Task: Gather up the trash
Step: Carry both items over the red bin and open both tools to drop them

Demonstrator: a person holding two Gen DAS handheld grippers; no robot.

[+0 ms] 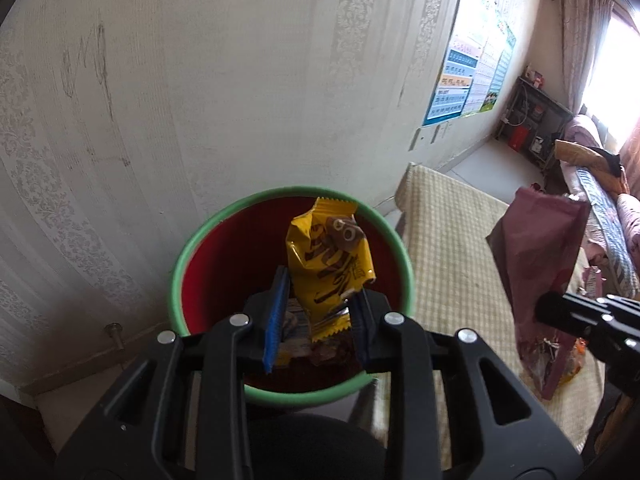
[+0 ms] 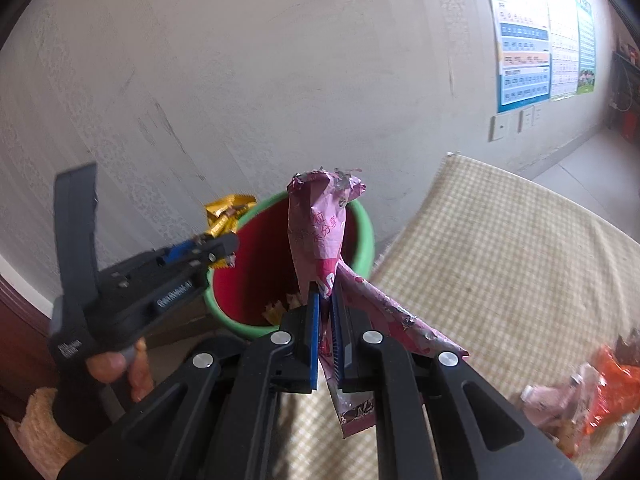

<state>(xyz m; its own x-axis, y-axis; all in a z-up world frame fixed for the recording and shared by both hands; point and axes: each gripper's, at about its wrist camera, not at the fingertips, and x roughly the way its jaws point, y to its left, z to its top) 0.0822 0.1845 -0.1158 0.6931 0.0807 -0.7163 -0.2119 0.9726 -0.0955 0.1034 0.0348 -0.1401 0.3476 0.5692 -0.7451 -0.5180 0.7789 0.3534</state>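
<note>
While the left gripper (image 1: 316, 312) hung directly above the trash bin (image 1: 192, 248), its jaws stood apart around the lower end of the yellow wrapper (image 1: 330, 264); whether the pads gripped the foil or had already let go could not be told. The right gripper (image 2: 325, 328) was clamped on the middle of the pink wrapper (image 2: 320, 224), holding it near the bin's right rim, partly over the checked cloth (image 2: 500, 248).

Handling properties, as judged:
- Both wrappers appeared to be empty foil film: very light, limp, slick and crinkly.
- Neither was fragile; a firm pinch would do no harm.
- A hold on a flat or folded section near the middle seemed best, since sealed ends slide out easily.
- Loose ends could catch on the green rim.

Surroundings:
- The bin stood against the patterned wall (image 1: 200, 80) and already held several wrappers.
- More trash (image 2: 608, 376) lay on the cloth at right.

Obstruction: the two grippers worked near each other above one opening, so crowding was the main risk.
</note>
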